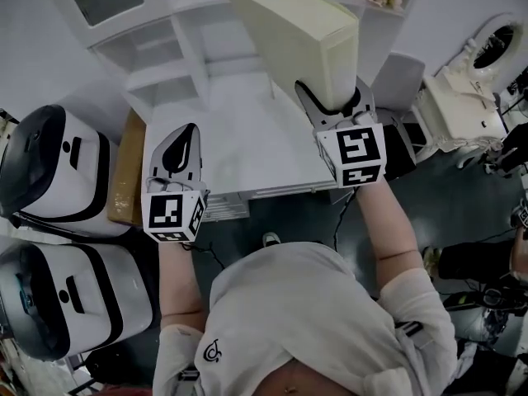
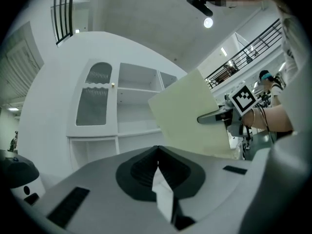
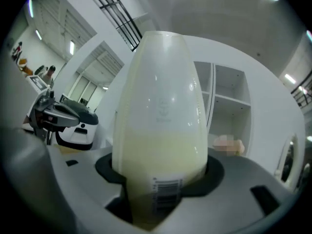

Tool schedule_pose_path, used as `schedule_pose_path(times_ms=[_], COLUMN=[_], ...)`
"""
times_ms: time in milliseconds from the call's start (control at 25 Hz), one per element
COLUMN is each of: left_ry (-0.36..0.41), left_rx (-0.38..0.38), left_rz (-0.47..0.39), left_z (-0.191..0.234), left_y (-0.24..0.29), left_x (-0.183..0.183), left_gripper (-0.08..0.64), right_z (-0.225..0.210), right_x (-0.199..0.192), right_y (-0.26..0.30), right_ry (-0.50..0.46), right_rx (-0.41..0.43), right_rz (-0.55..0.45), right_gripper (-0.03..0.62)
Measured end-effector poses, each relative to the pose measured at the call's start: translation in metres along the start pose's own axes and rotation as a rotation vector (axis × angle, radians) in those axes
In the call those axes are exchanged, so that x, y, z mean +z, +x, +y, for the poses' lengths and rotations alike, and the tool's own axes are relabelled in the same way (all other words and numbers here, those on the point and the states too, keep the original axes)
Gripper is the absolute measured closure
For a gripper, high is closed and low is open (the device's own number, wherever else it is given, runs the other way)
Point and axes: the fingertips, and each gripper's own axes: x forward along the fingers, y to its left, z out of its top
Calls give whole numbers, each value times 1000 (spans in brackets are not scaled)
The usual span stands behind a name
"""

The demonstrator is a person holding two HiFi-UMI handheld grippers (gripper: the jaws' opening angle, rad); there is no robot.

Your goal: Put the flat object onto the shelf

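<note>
In the head view, the right gripper (image 1: pixel 330 97) is clamped on the lower edge of the flat object (image 1: pixel 293 31), a pale cream panel that rises above and ahead of it. The left gripper (image 1: pixel 176 151), beside it, has its jaws together and carries nothing. The shelf (image 1: pixel 153 77) stands ahead of both.

In the left gripper view, the jaws meet with nothing between them. The panel is up to the right, and open compartments are ahead.

In the right gripper view, the panel fills the gap and the pads press on both its faces. A compartment is ahead, to the right. I think the panel should be tilted flatter before it enters, with a firm grip. The free gripper may steady the far edge.
</note>
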Motion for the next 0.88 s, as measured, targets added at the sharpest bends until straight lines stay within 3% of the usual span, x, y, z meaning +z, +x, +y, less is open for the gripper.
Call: schedule_pose_path(times_ms=[200,320,640,880], left_ry=[64,56,33,10], left_rx=[-32,-28,1,47], left_rz=[29,24,21,30], left_z=[-7,-3,13,36], left_y=[19,24,23,19], left_x=[-5,-2,-3,-7], left_gripper=[546,546,546,546], right_z=[-15,-20,-7,-4], right_x=[32,51,85,77], right_y=[25,36,76,127], right_ry=[-178,-327,-919,-1090], right_rx=[-6,-17,-150,-140], right_rz=[16,31,35,115], right_gripper=[308,308,308,305])
